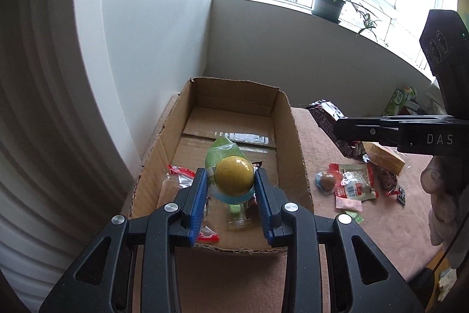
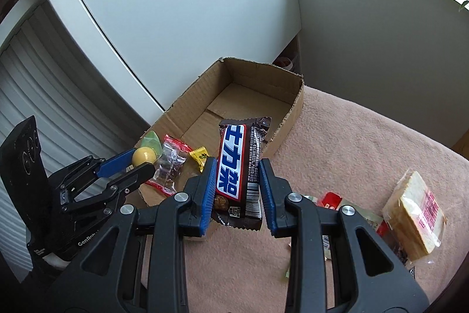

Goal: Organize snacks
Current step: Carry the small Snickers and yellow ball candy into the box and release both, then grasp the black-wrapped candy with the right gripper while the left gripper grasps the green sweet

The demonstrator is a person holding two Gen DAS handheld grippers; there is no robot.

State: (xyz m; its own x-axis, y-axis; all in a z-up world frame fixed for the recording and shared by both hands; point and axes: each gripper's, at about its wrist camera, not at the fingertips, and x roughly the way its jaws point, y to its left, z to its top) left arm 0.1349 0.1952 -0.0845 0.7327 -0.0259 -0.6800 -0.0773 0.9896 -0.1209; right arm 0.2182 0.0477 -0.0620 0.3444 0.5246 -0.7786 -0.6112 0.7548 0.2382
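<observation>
Left gripper (image 1: 231, 184) jaws clamp a round yellow wrapped candy (image 1: 234, 174) and right gripper (image 2: 236, 189) jaws a brown chocolate bar (image 2: 239, 166) over the open cardboard box (image 1: 293, 137), holding few snacks; several packets (image 1: 354, 181) remain on the pink surface (image 1: 322, 137) beyond.

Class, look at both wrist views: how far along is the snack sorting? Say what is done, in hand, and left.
Done: a red-edged clear packet and a yellow candy lie in the cardboard box. In hand: the left claw grips a yellow ball snack over the box; the right claw holds a chocolate bar. Left: bread and small packets on the pink cloth.
</observation>
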